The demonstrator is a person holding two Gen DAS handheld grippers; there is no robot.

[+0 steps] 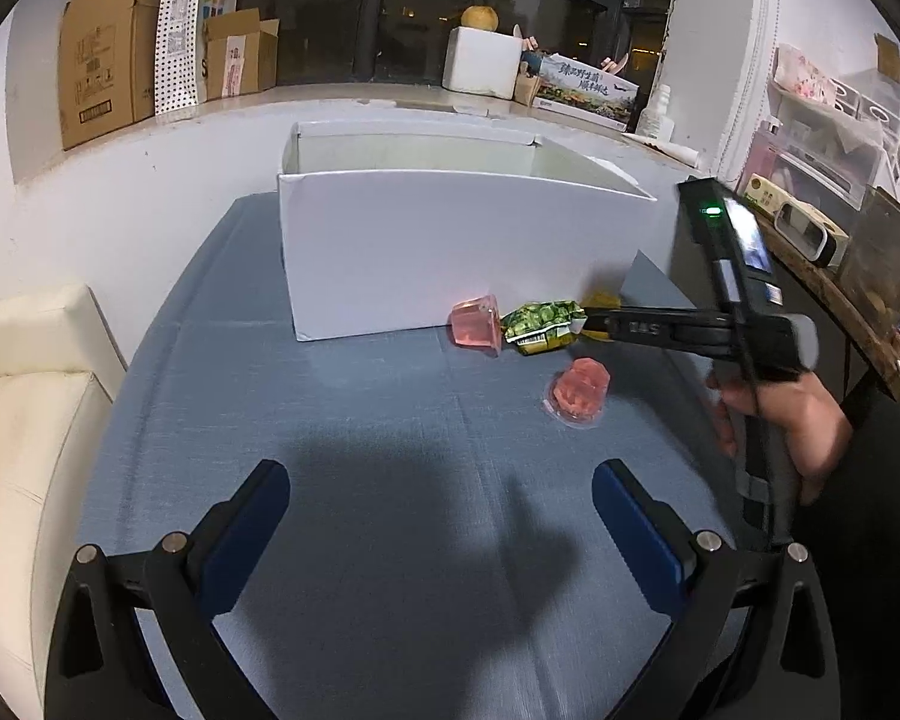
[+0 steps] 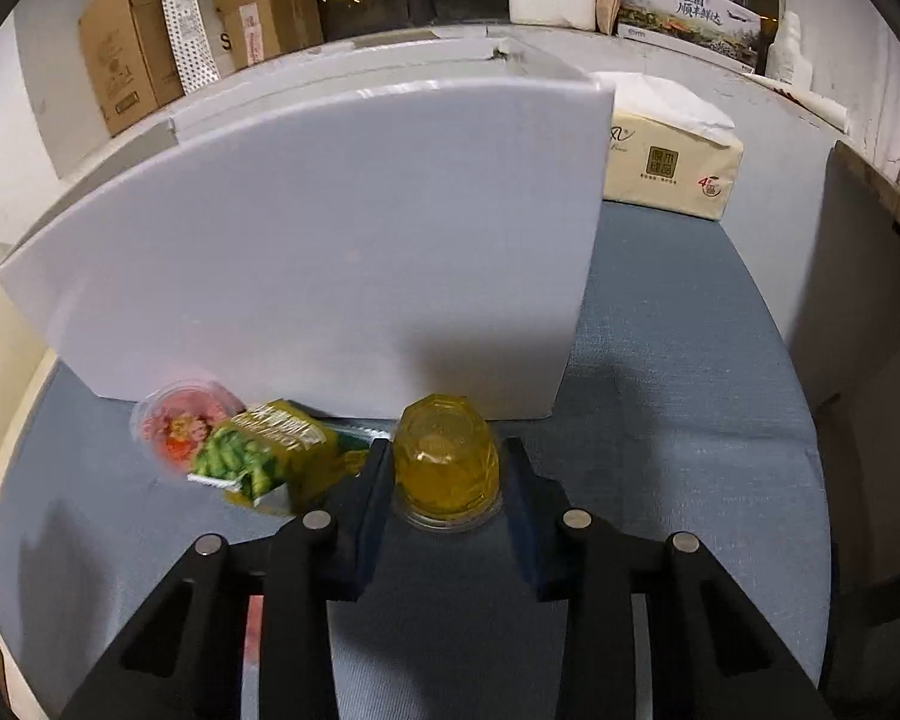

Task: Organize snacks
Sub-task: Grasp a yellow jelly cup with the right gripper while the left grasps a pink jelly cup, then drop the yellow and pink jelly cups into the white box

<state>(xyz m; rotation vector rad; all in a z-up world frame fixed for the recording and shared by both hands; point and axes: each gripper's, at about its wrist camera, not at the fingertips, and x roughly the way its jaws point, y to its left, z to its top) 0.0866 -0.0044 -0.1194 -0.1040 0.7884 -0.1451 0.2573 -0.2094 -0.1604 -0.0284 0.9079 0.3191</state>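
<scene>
A large white open box (image 1: pixel 450 252) stands on the blue-grey tablecloth (image 1: pixel 354 420). In front of it lie a pink jelly cup (image 1: pixel 477 324) on its side, a green snack packet (image 1: pixel 543 327) and a second pink jelly cup (image 1: pixel 579 393) upside down. My left gripper (image 1: pixel 441 507) is open and empty, well short of them. In the right wrist view, my right gripper (image 2: pixel 447 465) has its jaws around an upside-down yellow jelly cup (image 2: pixel 447 462) on the cloth by the box wall (image 2: pixel 330 240), close to its sides; contact is unclear. The green packet (image 2: pixel 264 456) and a pink cup (image 2: pixel 180 423) lie just left.
A tissue pack (image 2: pixel 669 162) lies right of the box. A cream sofa (image 1: pixel 24 396) is at the left. A shelf with clutter (image 1: pixel 834 222) stands at the right. Cardboard boxes (image 1: pixel 108 78) sit on the window ledge behind.
</scene>
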